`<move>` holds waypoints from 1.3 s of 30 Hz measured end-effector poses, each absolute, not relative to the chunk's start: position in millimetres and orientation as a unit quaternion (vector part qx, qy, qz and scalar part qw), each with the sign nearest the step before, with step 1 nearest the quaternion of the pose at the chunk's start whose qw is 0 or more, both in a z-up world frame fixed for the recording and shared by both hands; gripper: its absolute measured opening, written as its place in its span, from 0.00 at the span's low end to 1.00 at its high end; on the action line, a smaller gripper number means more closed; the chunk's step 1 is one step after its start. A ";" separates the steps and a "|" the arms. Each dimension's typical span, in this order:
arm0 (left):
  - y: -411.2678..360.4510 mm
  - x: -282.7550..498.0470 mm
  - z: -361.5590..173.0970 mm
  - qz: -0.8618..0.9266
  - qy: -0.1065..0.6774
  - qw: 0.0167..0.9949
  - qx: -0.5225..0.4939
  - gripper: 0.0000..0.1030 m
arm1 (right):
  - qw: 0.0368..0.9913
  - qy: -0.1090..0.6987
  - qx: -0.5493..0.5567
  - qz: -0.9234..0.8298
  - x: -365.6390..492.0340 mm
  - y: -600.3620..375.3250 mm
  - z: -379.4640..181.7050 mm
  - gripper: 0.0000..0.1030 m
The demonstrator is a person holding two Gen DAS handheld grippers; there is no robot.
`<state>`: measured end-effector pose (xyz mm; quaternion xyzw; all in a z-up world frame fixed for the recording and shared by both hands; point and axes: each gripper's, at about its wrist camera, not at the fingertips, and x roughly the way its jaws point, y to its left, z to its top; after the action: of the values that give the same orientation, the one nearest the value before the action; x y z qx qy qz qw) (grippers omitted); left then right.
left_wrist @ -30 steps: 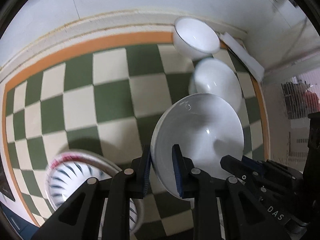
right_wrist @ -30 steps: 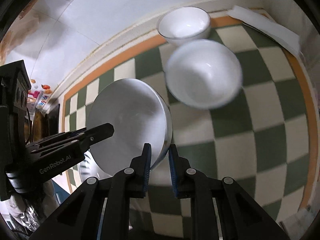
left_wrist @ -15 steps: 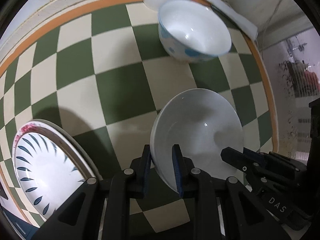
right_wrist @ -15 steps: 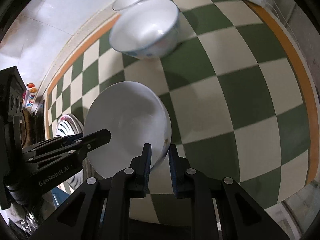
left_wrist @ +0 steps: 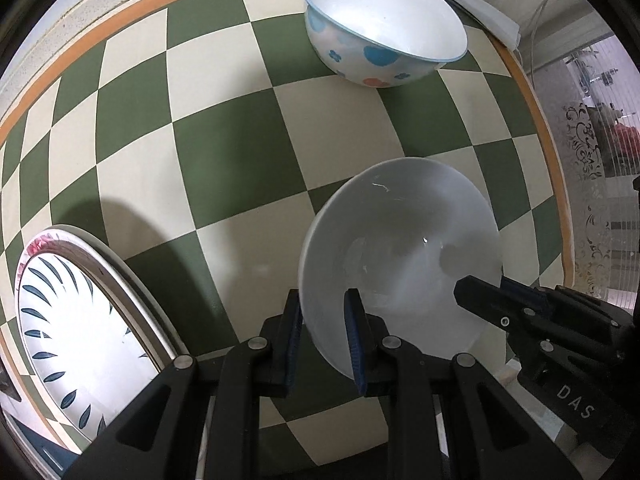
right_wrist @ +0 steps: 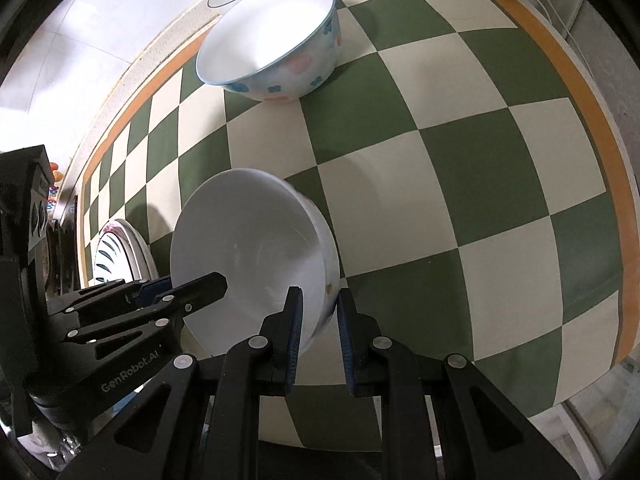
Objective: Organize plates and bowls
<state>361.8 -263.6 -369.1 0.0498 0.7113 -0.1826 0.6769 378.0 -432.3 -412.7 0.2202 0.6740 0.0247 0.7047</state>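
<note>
white bowl point(left_wrist: 400, 248) sat low over the green checkered cloth point(left_wrist: 224, 152), where i had my left gripper point(left_wrist: 322, 336) clamped on its near rim and my right gripper point(right_wrist: 318, 330) clamped on the opposite rim, with the flowered bowl point(left_wrist: 380, 36) well beyond and the patterned plate point(left_wrist: 76, 324) off left.

My left wrist camera looks steeply down along its fingers, close over the checkered cloth point(left_wrist: 224, 152) — my right does the same from the opposite side. Both views share the white bowl point(left_wrist: 400, 248) between them, the flowered bowl point(right_wrist: 272, 40) farther off, and the patterned plate point(left_wrist: 72, 320).
</note>
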 end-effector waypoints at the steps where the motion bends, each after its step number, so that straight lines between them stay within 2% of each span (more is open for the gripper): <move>1: -263.8 361.9 -369.0 -0.183 0.711 0.677 0.050 0.18 | 0.704 0.675 0.220 0.025 378.2 -431.3 -413.2 0.19; 9: -254.7 360.0 -364.3 -0.183 0.714 0.673 0.054 0.18 | 0.695 0.682 0.226 0.029 379.1 -431.8 -413.4 0.19; 14: -248.2 356.2 -330.0 -0.172 0.680 0.708 0.087 0.19 | 0.706 0.667 0.235 0.042 382.0 -444.5 -389.2 0.20; 16: -243.9 359.1 -307.7 -0.176 0.665 0.722 0.082 0.19 | 0.716 0.654 0.240 0.044 386.9 -453.7 -372.9 0.29; 17: -242.8 362.2 -299.3 -0.177 0.658 0.727 0.078 0.23 | 0.720 0.647 0.248 0.045 391.2 -459.9 -365.6 0.39; 18: -241.8 368.5 -290.4 -0.177 0.652 0.734 0.070 0.31 | 0.722 0.642 0.256 0.045 395.3 -464.6 -360.7 0.49; 20: -241.9 385.4 -280.6 -0.178 0.643 0.743 0.054 0.37 | 0.723 0.631 0.276 0.050 408.8 -475.4 -353.1 0.53; 28: -264.2 480.5 -310.0 -0.162 0.665 0.729 0.013 0.37 | 0.735 0.611 0.293 0.027 489.1 -506.4 -372.3 0.53; 36: -296.9 521.7 -347.3 -0.173 0.691 0.701 0.031 0.37 | 0.711 0.638 0.297 0.016 535.5 -514.3 -423.5 0.52; 37: -299.8 523.4 -350.8 -0.175 0.691 0.700 0.035 0.35 | 0.708 0.640 0.298 0.015 538.3 -514.4 -428.1 0.50; 38: -301.9 524.4 -354.1 -0.176 0.692 0.699 0.038 0.24 | 0.707 0.641 0.298 0.016 540.3 -514.1 -431.1 0.44; 39: -303.7 526.0 -357.5 -0.177 0.694 0.697 0.040 0.18 | 0.706 0.643 0.298 0.017 542.1 -513.3 -433.9 0.34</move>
<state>526.0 -303.7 -357.5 0.0404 0.6940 -0.1769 0.6967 542.1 -513.3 -433.9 0.2975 0.6425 0.0169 0.7060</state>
